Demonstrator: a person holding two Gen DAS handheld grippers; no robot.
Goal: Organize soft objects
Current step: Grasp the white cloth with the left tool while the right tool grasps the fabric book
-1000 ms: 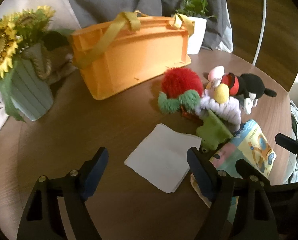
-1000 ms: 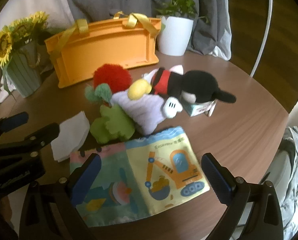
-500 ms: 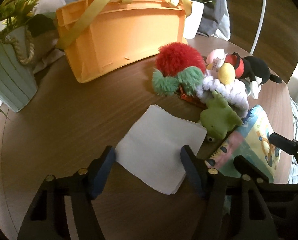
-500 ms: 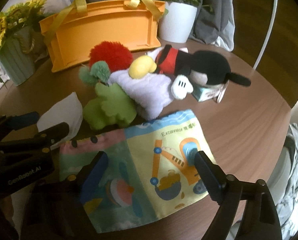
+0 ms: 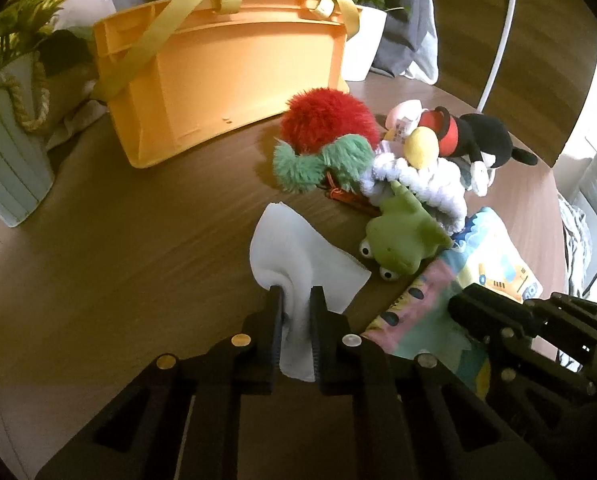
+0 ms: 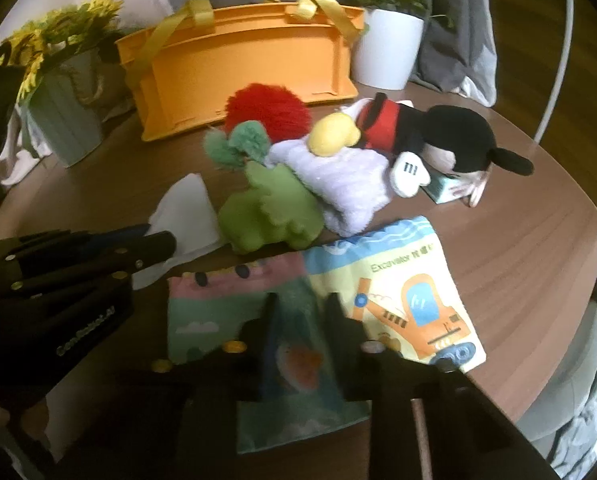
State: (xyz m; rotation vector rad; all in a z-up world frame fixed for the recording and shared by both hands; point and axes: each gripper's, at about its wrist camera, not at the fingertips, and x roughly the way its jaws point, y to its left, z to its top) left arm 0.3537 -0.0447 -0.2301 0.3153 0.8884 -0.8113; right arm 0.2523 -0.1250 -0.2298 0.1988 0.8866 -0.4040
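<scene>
- Right now the left gripper [image 5: 295,294] is clamped on the white cloth [image 5: 298,256]; its jaws pinch a bunched fold, the rest of the cloth fanning out ahead of the tips onto the wooden table [image 5: 138,248].
- Right gripper [image 6: 300,304]: jaws closing, w/ the soft picture book [image 6: 338,292] between them; pads press the book's near middle, which is ruffled up there. Excavator page lies flat to the right of the tips.
- Green frog plush [image 5: 402,236] sits just ahead-right of the left tips, beside the cloth's far edge, touching the book's far corner.
- Past the frog: lilac fluffy plush [image 6: 346,184], red-and-green pompom toy [image 5: 326,140], black mouse plush [image 6: 430,136] w/ yellow shoe lying across the lilac one. All in one heap, touching.
- Small teal box [image 6: 450,188] under the mouse's head, ahead-right of the right tips.
- Orange crate [image 5: 226,84] w/ yellow straps stands well ahead of both, beyond the heap, open top facing away.
- Far left of the left tips: sunflower vase [image 5: 10,160]. White plant pot [image 6: 390,52] behind the crate's right end.
- From the right wrist cam, the left tool shows at left, cloth in its tip.
</scene>
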